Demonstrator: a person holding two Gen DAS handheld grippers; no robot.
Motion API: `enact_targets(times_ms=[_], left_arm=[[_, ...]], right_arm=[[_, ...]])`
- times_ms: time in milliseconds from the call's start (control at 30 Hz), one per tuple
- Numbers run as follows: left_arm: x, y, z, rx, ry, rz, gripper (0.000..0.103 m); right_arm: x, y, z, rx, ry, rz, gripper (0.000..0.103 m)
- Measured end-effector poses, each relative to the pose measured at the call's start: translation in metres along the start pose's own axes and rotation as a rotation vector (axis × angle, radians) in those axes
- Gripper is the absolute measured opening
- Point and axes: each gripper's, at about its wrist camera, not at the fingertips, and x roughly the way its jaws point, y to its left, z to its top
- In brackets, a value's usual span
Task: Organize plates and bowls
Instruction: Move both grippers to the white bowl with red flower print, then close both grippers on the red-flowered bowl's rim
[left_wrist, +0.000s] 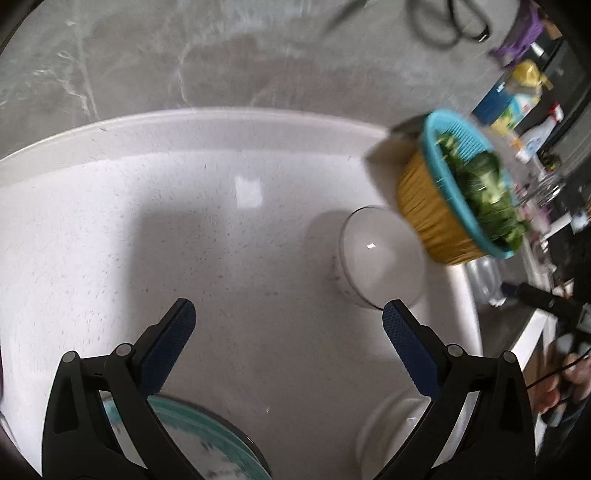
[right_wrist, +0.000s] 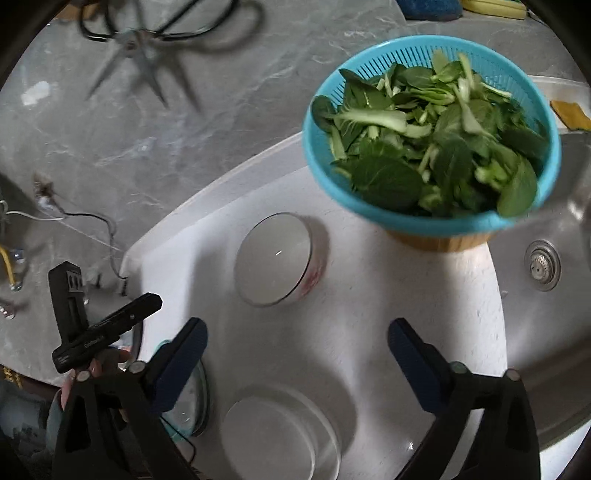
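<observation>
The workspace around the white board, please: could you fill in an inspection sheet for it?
Surface: white speckled board over a steel sink, grey marble counter behind.
Job's things: white bowl mid-board; clear glass bowl near the front edge; green-rimmed glass plate beside it.
Clutter: blue colander of greens on a yellow bowl; scissors.
Grippers: left gripper and right gripper both open, nothing between them.
Cables: thin wire on the counter.
Surroundings: bottles, blurred.

No readable text, faint lettering on black device (right_wrist: 88, 339) too blurred
</observation>
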Motion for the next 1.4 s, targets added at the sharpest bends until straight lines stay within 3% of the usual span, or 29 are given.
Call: enact_targets(times_ms=[133,233,367,733,767,800,867,1000,1133,1233,1400], left_arm=[[0.036,-0.002,0.026,0.037,0.044,-0.022,0.103],[0.062,-0.013,0.038,0.087,0.102,-0.054,0.103],[0.095,-0.026,0.05,0.144,0.152,-0.035,0.101],[0.142,-0.049,0.078,0.26,0.163,0.006,0.099],[0.14,-0.048,0.075,0.27,0.165,0.008,0.089],[0.145,-0.052,0.076,0.281,0.171,0.013,0.07],[0.153,-0.055,0.076,0.287,0.194,0.015,0.047],[0.163,-0.059,0.075,0.296,0.21,0.005,0.04],[0.167,-0.065,0.077,0.296,0.208,-0.022,0.027],[0.167,-0.072,0.075,0.31,0.207,-0.03,0.012],[0.164,-0.076,0.069,0.319,0.206,-0.028,0.008]], right_arm=[[0.031,0.012,0.02,-0.02,0.023,-0.037,0.088],[0.058,0.016,0.028,-0.016,0.079,-0.073,0.07],[0.084,0.011,0.032,0.027,0.103,-0.124,0.068],[0.127,0.011,0.036,0.048,0.159,-0.207,0.067],[0.132,0.01,0.036,0.049,0.168,-0.211,0.067],[0.136,0.009,0.036,0.053,0.174,-0.216,0.067],[0.143,0.009,0.036,0.051,0.184,-0.216,0.063],[0.15,0.005,0.036,0.055,0.197,-0.22,0.053],[0.151,0.0,0.034,0.05,0.201,-0.222,0.032],[0.158,0.003,0.035,0.038,0.215,-0.22,0.017],[0.159,0.005,0.035,0.018,0.211,-0.228,0.016]])
